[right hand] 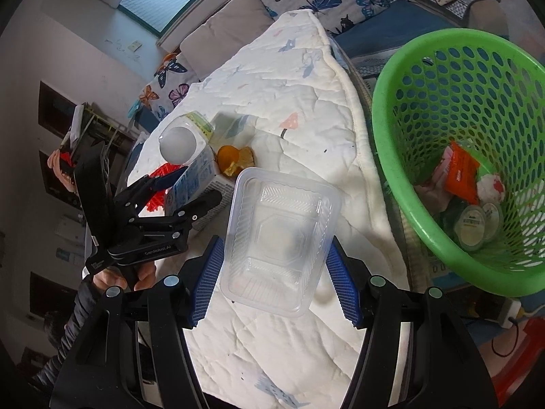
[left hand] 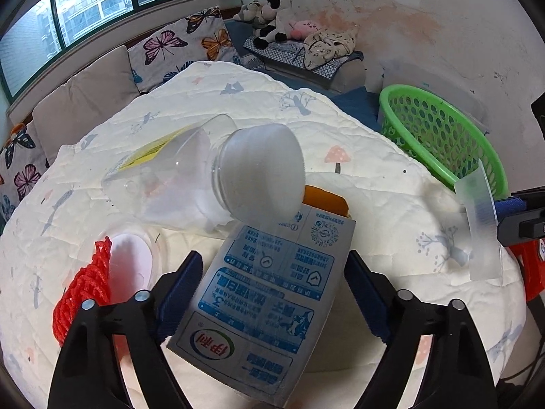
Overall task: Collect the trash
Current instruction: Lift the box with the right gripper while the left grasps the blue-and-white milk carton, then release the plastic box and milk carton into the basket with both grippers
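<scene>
Left hand-held gripper point(left hand: 272, 293) straddles the milk carton point(left hand: 265, 306), jaws wide. The left pad looks to be touching the carton's edge, the right pad stands just clear, so no real grip yet. Carton lies flat on the quilt point(left hand: 374, 177) that covers the table, near its front edge.

The clear jar point(left hand: 204, 177) with the grey lid lies tipped on the carton's far end. A white cup in red foam net point(left hand: 88, 283) sits just left of the left jaw. Orange peel point(left hand: 327, 199) shows behind the carton's far edge.

To do the step well: square both pads on the carton's long sides before squeezing, and clamp firmly, since the carton will likely dent. Lift slowly, as the jar may roll off toward the net or the peel. Keep the left jaw clear of the net.

Right hand-held gripper point(right hand: 272, 272) is clenched on the clear plastic tray point(right hand: 279, 238), both blue pads on its sides, held above the quilt.

The green basket point(right hand: 391, 136), past the table's right edge, already holds wrappers and small cups. Carry the carton there wide of the right gripper.
</scene>
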`<state>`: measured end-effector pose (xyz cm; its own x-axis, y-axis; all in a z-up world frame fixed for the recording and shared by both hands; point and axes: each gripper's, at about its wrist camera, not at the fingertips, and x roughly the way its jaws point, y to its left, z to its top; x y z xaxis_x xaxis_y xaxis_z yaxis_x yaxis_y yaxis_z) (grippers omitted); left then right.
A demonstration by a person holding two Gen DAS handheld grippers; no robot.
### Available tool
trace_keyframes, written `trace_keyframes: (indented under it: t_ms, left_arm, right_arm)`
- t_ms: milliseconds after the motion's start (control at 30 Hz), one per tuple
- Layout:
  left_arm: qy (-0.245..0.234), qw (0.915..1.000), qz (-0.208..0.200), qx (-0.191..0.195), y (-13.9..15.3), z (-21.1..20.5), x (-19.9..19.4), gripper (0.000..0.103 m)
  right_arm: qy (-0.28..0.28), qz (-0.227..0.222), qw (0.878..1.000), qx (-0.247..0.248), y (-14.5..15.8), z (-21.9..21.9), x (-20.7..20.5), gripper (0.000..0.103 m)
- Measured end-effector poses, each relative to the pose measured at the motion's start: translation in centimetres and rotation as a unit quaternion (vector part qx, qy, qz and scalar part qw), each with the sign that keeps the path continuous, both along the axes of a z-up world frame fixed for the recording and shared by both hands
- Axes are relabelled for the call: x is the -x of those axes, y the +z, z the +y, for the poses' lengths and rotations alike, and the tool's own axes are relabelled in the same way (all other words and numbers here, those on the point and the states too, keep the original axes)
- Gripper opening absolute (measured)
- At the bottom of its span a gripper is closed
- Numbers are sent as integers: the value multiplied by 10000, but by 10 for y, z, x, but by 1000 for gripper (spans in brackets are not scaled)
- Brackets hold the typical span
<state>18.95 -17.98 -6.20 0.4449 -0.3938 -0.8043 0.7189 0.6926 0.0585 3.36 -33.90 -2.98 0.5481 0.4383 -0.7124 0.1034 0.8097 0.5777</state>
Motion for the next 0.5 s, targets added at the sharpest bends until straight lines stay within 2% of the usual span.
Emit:
trace_keyframes:
  t_ms: [200,500]
  left_arm:
    - [21,9997,188,158,7,6,18,69]
    - [123,9973,565,457,12,25,52,68]
  right_arm:
    - [-50,-103,9999,122,7,-4,5,61]
    - [-218,-243,9992,212,14,-20,16,61]
